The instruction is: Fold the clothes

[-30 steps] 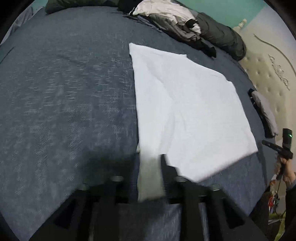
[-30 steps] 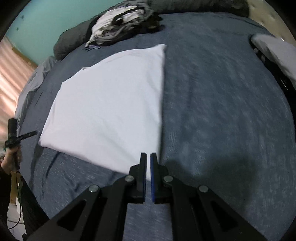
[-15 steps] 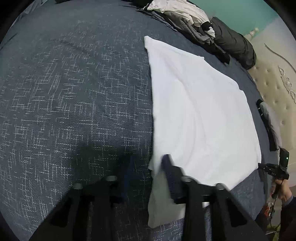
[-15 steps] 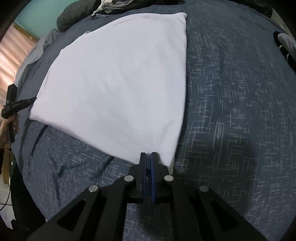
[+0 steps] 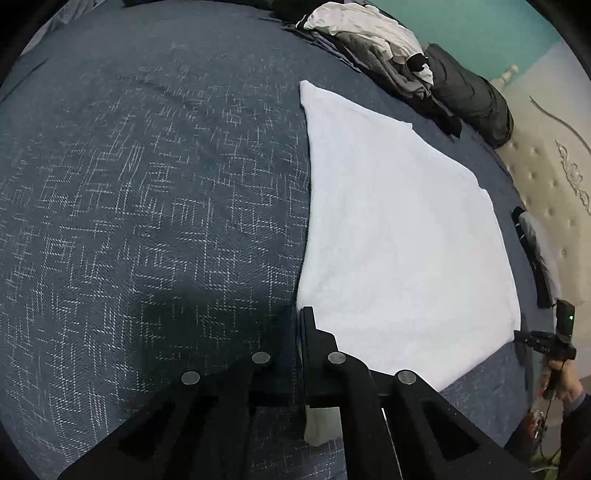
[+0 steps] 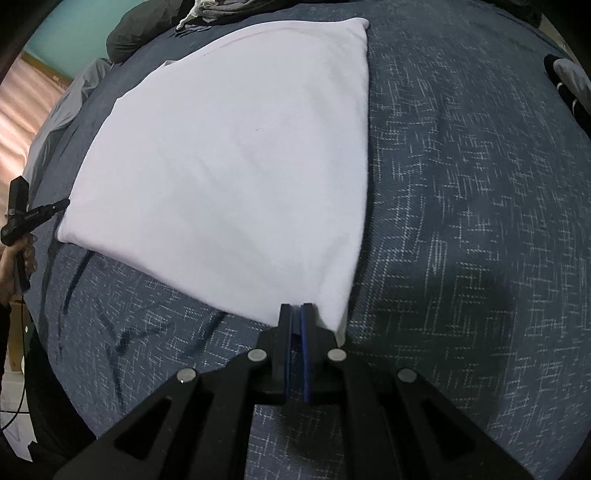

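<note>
A white garment (image 5: 399,229) lies folded flat on the dark blue bedspread (image 5: 147,184). My left gripper (image 5: 299,314) is shut on the garment's near left corner, and a flap of white cloth shows under its fingers. In the right wrist view the same garment (image 6: 236,155) spreads away from my right gripper (image 6: 295,310), which is shut on its near right corner, low over the bed. Each view shows the other gripper small at the garment's far corner, held in a hand (image 5: 565,384).
A heap of unfolded clothes (image 5: 369,33) and a dark bundle (image 5: 469,99) lie at the far end of the bed. A folded grey and black garment (image 5: 535,251) rests by the padded headboard (image 5: 554,177). Bare bedspread stretches left of the garment.
The left jaws, open around the cloth corner before, have closed on it. The right gripper has sunk toward the bed, and the garment now lies flatter and closer.
</note>
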`<state>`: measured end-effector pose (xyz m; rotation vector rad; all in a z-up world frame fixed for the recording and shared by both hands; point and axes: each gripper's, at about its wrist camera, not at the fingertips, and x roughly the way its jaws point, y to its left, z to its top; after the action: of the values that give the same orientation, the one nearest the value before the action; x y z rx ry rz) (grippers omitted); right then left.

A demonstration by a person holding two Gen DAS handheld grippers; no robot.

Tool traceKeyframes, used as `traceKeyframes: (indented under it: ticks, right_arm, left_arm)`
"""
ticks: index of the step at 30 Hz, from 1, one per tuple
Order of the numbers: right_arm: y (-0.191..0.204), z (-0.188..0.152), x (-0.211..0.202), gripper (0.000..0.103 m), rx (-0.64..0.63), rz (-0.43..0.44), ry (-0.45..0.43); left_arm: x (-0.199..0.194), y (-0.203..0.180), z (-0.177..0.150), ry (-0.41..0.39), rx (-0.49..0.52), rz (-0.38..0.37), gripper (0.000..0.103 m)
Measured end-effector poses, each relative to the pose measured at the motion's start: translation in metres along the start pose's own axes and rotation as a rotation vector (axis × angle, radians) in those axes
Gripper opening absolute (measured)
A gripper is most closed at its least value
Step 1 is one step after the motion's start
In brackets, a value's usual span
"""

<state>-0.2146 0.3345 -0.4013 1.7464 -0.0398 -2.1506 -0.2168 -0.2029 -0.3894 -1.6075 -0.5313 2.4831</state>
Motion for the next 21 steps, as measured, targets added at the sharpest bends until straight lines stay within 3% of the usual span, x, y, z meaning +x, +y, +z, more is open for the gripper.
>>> traceKeyframes:
  ticks: [4, 9, 14, 18, 21]
  right_arm:
    - [0.004, 0.002, -0.002, 0.004, -0.008, -0.020, -0.004]
    - [0.024, 0.014, -0.019, 0.004, -0.006, -0.027, -0.070]
    - [0.081, 0.035, -0.019, 0.004, -0.049, 0.044, -0.106]
    - [0.130, 0.045, -0.012, 0.004, -0.068, 0.102, -0.117]
    - [0.165, 0.055, 0.010, 0.004, -0.042, 0.131, -0.112]
  left_arm:
    - [-0.014, 0.006, -0.002, -0.043, -0.033, 0.049, 0.005]
    - [-0.038, -0.009, -0.007, -0.129, -0.008, 0.084, 0.007]
    - [-0.039, -0.034, -0.018, -0.200, -0.012, 0.054, 0.016]
    - [-0.028, -0.048, -0.035, -0.226, -0.036, -0.012, 0.021]
    - [-0.014, -0.054, -0.043, -0.207, -0.007, -0.008, 0.028]
